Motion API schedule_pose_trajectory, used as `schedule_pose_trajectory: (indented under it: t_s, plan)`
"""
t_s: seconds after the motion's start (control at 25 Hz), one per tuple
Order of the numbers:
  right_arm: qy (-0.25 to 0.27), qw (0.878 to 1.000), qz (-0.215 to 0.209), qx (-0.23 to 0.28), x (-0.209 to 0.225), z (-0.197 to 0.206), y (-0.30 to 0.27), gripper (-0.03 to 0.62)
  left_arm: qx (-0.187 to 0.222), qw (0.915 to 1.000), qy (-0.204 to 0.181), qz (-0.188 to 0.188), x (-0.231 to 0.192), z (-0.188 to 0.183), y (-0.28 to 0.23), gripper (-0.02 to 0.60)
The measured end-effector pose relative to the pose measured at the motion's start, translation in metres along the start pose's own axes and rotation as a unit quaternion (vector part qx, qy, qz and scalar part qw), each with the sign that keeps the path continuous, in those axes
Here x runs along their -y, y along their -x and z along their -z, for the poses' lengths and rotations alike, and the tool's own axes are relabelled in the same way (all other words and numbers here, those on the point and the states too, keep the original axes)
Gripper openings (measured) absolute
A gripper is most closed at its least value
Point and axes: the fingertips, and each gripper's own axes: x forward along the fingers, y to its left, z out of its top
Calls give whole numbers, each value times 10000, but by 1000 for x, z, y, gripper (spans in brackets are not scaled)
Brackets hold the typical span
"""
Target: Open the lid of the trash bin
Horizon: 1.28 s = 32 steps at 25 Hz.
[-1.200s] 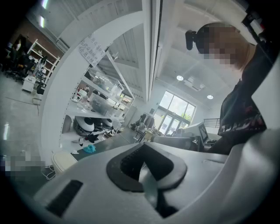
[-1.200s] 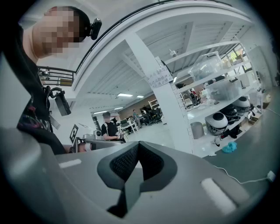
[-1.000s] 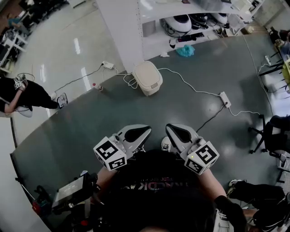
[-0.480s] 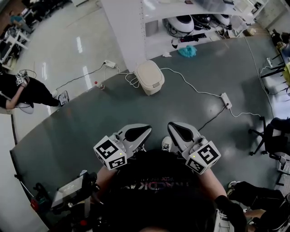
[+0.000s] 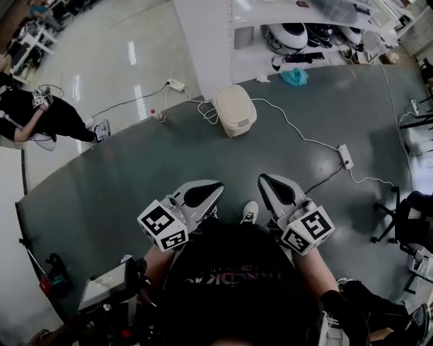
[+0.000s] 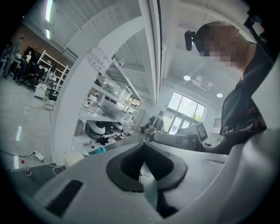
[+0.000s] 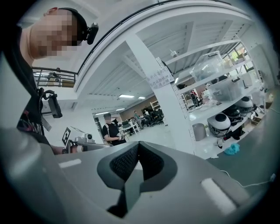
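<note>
Left gripper and right gripper are held side by side, each with its jaws pressed together and nothing between them. Well ahead, between their lines, the cream trash bin stands on the dark floor with its lid down. A white cable trails from beside it toward a power strip ahead of the right gripper.

The trash bin stands on the floor, before the shelving.

Left gripper and right gripper side by side, jaws together, empty.
</note>
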Motion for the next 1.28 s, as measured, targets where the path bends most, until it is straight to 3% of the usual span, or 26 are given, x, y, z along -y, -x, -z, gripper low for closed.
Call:
schedule_pose_trajectory:
  t_s: [0.32,0.88,1.28]
  plan:
    - [156,9995,153,-221,20,7,-23,8,34,9993,91,-362,-20,11,15,5]
    - [200,9919,1235,-199,57,23,-96,8,-296,9991,131,260,-75,22,35,3]
    - [193,9870,1530,-450,144,61,-128,8,-458,9983,336,128,-96,42,12,5]
